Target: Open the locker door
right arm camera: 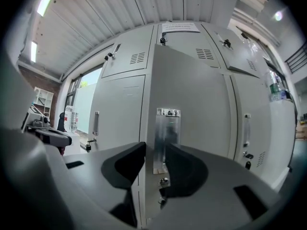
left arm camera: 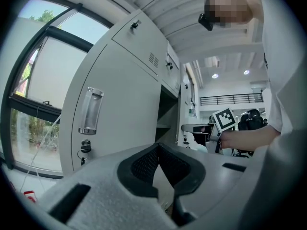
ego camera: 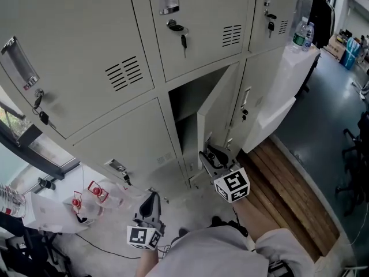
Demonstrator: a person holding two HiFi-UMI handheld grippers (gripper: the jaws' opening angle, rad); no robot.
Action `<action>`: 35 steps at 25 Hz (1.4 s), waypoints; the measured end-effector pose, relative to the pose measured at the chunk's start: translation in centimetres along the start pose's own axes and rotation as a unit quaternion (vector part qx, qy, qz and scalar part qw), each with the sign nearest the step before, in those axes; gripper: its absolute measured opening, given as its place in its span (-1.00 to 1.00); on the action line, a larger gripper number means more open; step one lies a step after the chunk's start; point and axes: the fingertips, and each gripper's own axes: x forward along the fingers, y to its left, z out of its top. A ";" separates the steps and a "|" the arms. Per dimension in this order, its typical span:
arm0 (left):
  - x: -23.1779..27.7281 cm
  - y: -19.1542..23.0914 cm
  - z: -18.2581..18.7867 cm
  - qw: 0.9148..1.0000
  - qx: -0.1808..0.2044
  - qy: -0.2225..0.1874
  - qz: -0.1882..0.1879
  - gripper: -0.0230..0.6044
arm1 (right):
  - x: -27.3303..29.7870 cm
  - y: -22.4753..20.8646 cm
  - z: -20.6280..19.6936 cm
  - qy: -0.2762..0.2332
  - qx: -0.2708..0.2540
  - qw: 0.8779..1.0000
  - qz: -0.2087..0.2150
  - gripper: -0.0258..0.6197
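Midway through the pull, the locker door (ego camera: 219, 108) stands ajar at mid-frame in the head view. The right tool (ego camera: 212, 153) is clamped, jaws half closed, on the door's free edge beside the metal handle (right arm camera: 166, 138). The next move looks like a steady outward swing along the hinge arc (no yanking). The left tool (ego camera: 151, 205), lower left, has its jaws together and holds nothing.

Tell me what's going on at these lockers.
The person's right gripper is clamped on the edge of the lower middle locker door, which stands partly open. The left gripper is shut and empty, held low in front of the closed door to its left, and takes no part.
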 end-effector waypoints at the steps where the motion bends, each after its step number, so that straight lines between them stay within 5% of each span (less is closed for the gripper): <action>1: 0.2 -0.2 -0.1 1.000 -0.001 0.002 -0.006 -0.90 | -0.4 -0.1 -0.1 -0.001 0.003 1.000 -0.004 -0.53; 19: 5.3 -6.9 -0.6 0.991 0.014 0.016 -0.135 -0.90 | -11.3 -6.0 -1.4 0.013 0.018 0.991 -0.134 -0.47; 27: 6.6 -9.3 -0.7 0.986 0.013 0.017 -0.165 -0.90 | -18.5 -12.5 -2.5 0.029 0.052 0.959 -0.278 -0.85; 35: 6.5 -9.4 -0.4 0.987 0.013 0.015 -0.158 -0.90 | -19.3 -12.8 -2.4 0.023 0.039 0.962 -0.268 -0.87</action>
